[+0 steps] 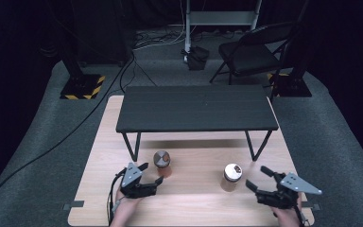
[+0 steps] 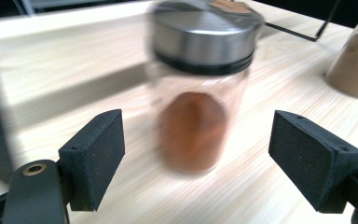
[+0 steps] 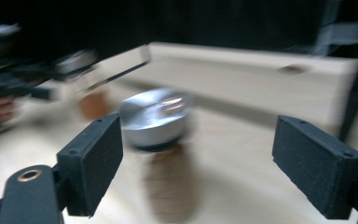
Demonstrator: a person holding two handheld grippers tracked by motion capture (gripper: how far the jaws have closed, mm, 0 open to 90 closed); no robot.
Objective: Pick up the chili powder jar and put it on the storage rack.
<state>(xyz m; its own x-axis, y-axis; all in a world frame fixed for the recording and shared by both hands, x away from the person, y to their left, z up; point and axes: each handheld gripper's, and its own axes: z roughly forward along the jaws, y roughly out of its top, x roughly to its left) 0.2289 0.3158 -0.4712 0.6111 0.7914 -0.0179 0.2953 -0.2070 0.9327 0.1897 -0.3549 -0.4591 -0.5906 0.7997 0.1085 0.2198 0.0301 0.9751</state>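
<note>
Closing on nothing yet, both wide-open empty grippers, left [image 1: 152, 174] and right [image 1: 257, 178], are risking toppling the tall metal-lidded glass spice jars [image 1: 161, 163], [image 1: 231, 176] at their twelve o'clock

You have two clear glass spice jars standing upright on the light wooden table [image 1: 194, 208], well apart. The left jar [image 1: 162, 163] has a plain metal lid and holds a reddish-brown powder that fills only its lower part. The right jar [image 1: 231, 177], with a labelled lid, holds a paler tan-brown powder.
</note>
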